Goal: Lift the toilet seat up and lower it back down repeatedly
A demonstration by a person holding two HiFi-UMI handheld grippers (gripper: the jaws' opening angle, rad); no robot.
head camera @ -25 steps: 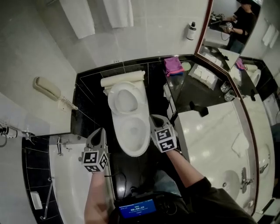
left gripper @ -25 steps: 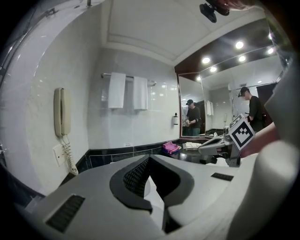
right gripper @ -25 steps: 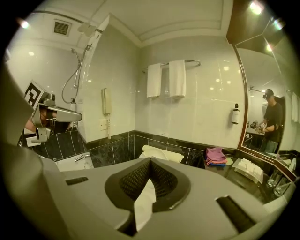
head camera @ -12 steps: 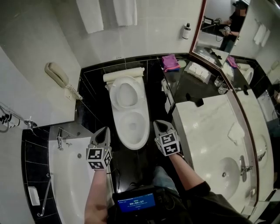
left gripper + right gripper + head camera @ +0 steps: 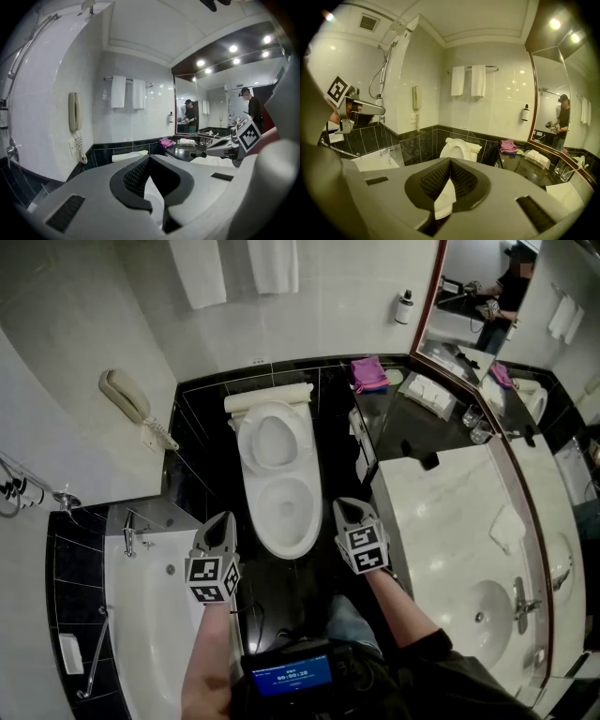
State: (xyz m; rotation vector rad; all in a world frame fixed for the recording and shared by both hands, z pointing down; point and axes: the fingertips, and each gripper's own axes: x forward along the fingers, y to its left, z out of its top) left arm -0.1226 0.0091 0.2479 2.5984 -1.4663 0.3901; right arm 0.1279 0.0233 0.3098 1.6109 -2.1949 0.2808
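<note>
The white toilet (image 5: pixel 286 512) stands in the middle of the head view on black tiles. Its raised part (image 5: pixel 272 442) leans back against the tank; whether that is the lid alone or the lid with the seat, I cannot tell. My left gripper (image 5: pixel 217 524) hovers just off the bowl's front left, shut and holding nothing. My right gripper (image 5: pixel 345 509) hovers off the bowl's front right, also shut and holding nothing. Neither touches the toilet. In the right gripper view the raised part (image 5: pixel 456 149) shows beyond the shut right gripper (image 5: pixel 450 160). The left gripper view shows the shut left gripper (image 5: pixel 149 158).
A white bathtub (image 5: pixel 141 615) lies to the left, and a wall phone (image 5: pixel 127 397) hangs above it. On the right runs a pale vanity counter (image 5: pixel 450 521) with a basin (image 5: pixel 497 615), below a mirror (image 5: pixel 487 306). A pink cloth (image 5: pixel 369 371) lies on the black ledge. A screen device (image 5: pixel 291 676) sits at my chest.
Both grippers have drawn back from beside the bowl to just off its front, mostly in the first half second. The toilet looks the same.
</note>
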